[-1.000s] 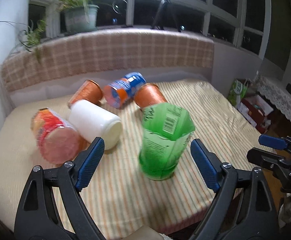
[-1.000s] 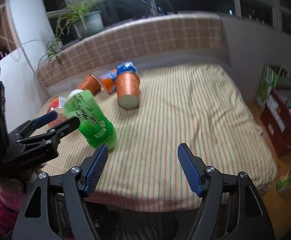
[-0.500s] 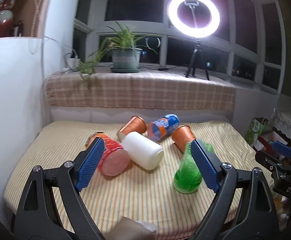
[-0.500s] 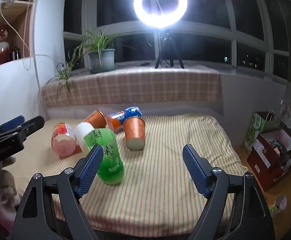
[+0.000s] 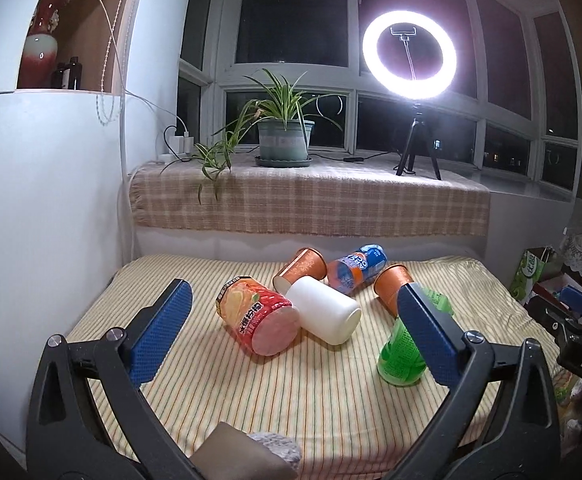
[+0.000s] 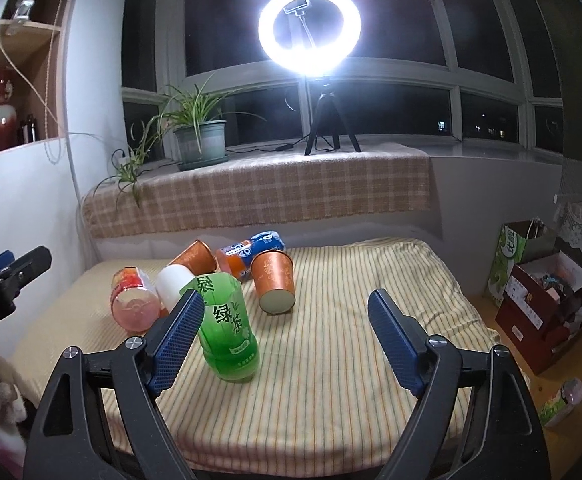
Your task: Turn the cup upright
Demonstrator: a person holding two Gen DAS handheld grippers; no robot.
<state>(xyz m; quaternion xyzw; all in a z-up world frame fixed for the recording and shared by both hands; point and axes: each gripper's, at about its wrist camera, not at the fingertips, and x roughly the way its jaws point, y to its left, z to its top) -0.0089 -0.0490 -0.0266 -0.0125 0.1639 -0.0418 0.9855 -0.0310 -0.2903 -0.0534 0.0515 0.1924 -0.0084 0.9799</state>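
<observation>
A green cup (image 6: 227, 332) stands upright on the striped cloth, also seen in the left wrist view (image 5: 401, 354), partly behind my left gripper's right finger. Behind it lie a red-and-pink cup (image 5: 259, 326), a white cup (image 5: 325, 314), two orange cups (image 5: 301, 270) (image 6: 273, 282) and a blue-and-orange cup (image 5: 355, 268), all on their sides. My left gripper (image 5: 297, 338) is open and empty, back from the cups. My right gripper (image 6: 285, 340) is open and empty, just right of the green cup.
The striped table (image 6: 351, 360) ends at a checked window ledge (image 6: 291, 188) with a potted plant (image 6: 201, 144) and a ring light (image 6: 309, 34). A white wall (image 5: 51, 220) stands left. Boxes (image 6: 539, 296) sit on the floor at right.
Both grippers have pulled back and tilted up from the green cup, which now stands free. The whole group of cups and the window have come into view.
</observation>
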